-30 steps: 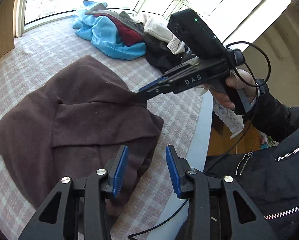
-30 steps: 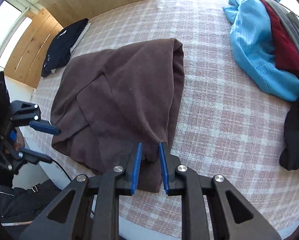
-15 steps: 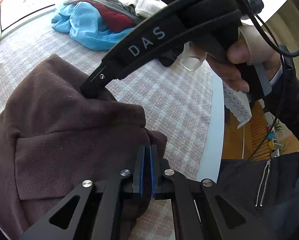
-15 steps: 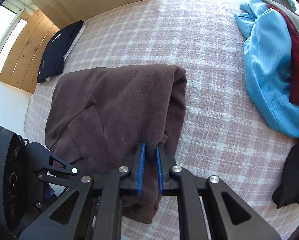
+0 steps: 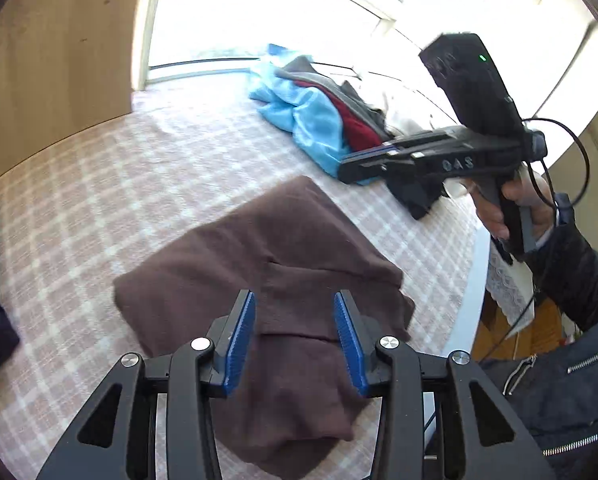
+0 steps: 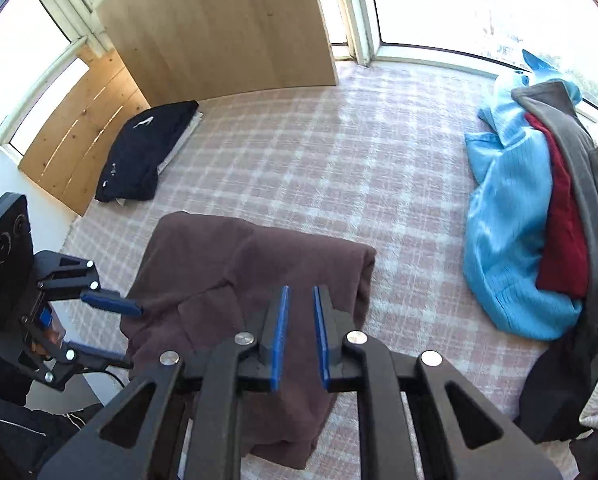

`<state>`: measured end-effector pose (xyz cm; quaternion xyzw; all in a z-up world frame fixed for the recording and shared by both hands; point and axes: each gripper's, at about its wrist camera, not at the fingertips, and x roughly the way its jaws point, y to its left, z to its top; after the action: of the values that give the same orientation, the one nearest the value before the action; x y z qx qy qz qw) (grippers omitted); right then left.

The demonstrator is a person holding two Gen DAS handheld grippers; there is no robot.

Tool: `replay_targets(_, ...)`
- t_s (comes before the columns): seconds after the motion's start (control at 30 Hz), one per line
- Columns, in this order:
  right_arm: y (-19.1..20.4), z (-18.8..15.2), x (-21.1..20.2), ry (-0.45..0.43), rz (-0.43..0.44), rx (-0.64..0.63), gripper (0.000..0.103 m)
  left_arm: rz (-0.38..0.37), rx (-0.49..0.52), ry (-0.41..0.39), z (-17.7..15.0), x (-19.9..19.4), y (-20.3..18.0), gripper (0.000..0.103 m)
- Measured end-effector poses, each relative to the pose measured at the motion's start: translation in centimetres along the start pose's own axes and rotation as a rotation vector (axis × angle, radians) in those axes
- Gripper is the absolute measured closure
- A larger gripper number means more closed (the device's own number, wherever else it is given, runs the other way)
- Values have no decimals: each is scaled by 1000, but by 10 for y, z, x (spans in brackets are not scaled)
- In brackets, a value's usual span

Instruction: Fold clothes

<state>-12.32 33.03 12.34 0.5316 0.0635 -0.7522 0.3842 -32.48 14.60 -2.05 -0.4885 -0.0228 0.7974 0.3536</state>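
Observation:
A brown garment [image 5: 283, 256] lies folded on the pink checked bed cover [image 5: 139, 184], near the bed's front edge. My left gripper [image 5: 295, 336] hovers above the garment's near part. Its jaws are opening, a wide gap shows, and nothing is between the blue pads. In the right wrist view the same garment [image 6: 239, 264] lies under my right gripper [image 6: 301, 332]. Those jaws are opening too, with a narrow gap and no cloth pinched. The left wrist view has the right gripper [image 5: 345, 166] raised beyond the garment's far right corner. The left gripper [image 6: 119, 330] shows at the garment's left edge.
A heap of blue, red and grey clothes [image 6: 519, 220] lies at the far right of the bed by the window. A folded dark navy garment [image 6: 147, 152] rests at the far left beside a wooden panel [image 6: 219, 24]. The bed's edge [image 5: 471, 300] runs along the right.
Half a second ago both grippers were shut on the brown garment's near edge. Both have since let go, opened and lifted away; the garment now lies flat in a tighter fold.

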Motion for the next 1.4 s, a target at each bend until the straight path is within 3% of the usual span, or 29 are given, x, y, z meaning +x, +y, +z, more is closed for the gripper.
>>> replay_targets(0.07, 23, 21, 26, 2, 16, -18, 85, -35, -81, -39, 7, 0, 34, 65)
replay_targets(0.13, 23, 20, 53, 62, 3, -34, 85, -32, -94, -31, 6, 13, 58, 63)
replay_targets(0.17, 23, 19, 67, 92, -4, -42, 85, 28, -104, 41, 0, 31, 69, 66)
replay_targets(0.2, 23, 18, 80, 121, -10, -50, 85, 82, -114, 107, -6, 47, 80, 84)
replay_targets(0.27, 13, 7, 106, 196, -41, -48, 90, 40, -171, 87, -15, 36, 91, 86)
replay_targets(0.3, 8, 5, 102, 182, -11, -24, 90, 21, -197, 74, -19, 30, 96, 84)
replay_targets(0.4, 4, 7, 81, 147, 15, 20, 87, 18, -183, -20, -10, -3, 91, 67)
replay_targets(0.5, 20, 14, 61, 108, 69, -6, 83, -26, -159, 11, 2, 15, 85, 63)
replay_targets(0.57, 34, 13, 59, 120, 152, -26, 78, -56, -142, 32, 11, 27, 80, 63)
replay_targets(0.67, 43, -10, 75, 199, 148, -88, 69, -43, -108, 128, -3, 54, 80, 65)
replay_targets(0.73, 40, -29, 89, 231, 109, -120, 69, -36, -124, 108, -10, 42, 80, 67)
replay_targets(0.8, 32, -29, 79, 213, 135, -59, 69, -9, -162, 66, -11, 10, 72, 67)
replay_targets(0.9, 31, -27, 51, 166, 164, -2, 70, -56, -107, -14, -23, -31, 39, 64)
replay_targets(0.93, 32, -29, 43, 151, 189, 5, 70, -97, -108, -3, -31, -31, 30, 64)
replay_targets(1.0, 36, -34, 37, 150, 253, 19, 70, -191, -148, 64, -54, -11, 21, 62)
replay_targets(1.03, 38, -42, 44, 184, 251, 8, 69, -168, -169, 130, -70, 9, 23, 61)
replay_targets(1.07, 41, -50, 51, 218, 250, -4, 69, -148, -189, 187, -85, 26, 25, 71)
replay_targets(1.1, 38, -62, 64, 280, 176, -26, 69, -169, -217, 151, -89, 22, 29, 72)
replay_targets(1.17, 28, -66, 60, 283, 197, 22, 71, -199, -291, 105, -90, 8, 37, 73)
replay_targets(1.23, 17, -70, 55, 285, 219, 71, 72, -182, -329, 56, -85, -16, 41, 68)
replay_targets(1.3, 6, -71, 42, 241, 204, 112, 69, -72, -342, 39, -81, -33, 45, 46)
replay_targets(1.37, -6, -68, 20, 148, 153, 146, 48, -62, -428, 33, -79, -37, 57, 32)
replay_targets(1.4, -15, -68, 14, 111, 127, 186, 43, -58, -476, 47, -78, -32, 63, 29)
